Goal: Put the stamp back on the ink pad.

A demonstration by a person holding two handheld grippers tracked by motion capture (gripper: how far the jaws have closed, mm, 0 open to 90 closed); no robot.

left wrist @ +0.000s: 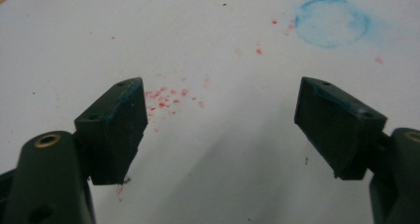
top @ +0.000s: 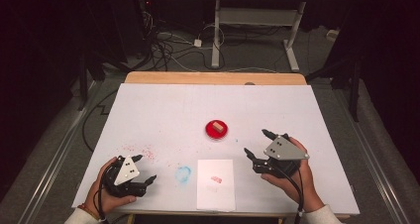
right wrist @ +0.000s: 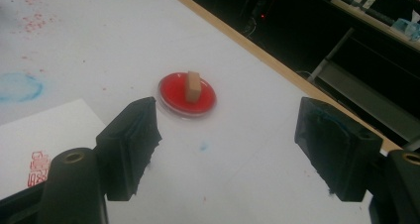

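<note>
Apparently upright wooden stamp (right wrist: 193, 86) on red pad (right wrist: 173, 92), long axis vertical.

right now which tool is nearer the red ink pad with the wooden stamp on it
Right. The right tool sits just right of and nearer the person than the red ink pad; the left tool is far off toward the table's near-left corner.

Sheet of paper (right wrist: 44, 144) cut off by the left edge of the right gripper view, its red stamp mark (right wrist: 38, 165) partly hidden behind the near jaw and illegible; same mark (top: 216, 179) too small to read in the high view.
</note>
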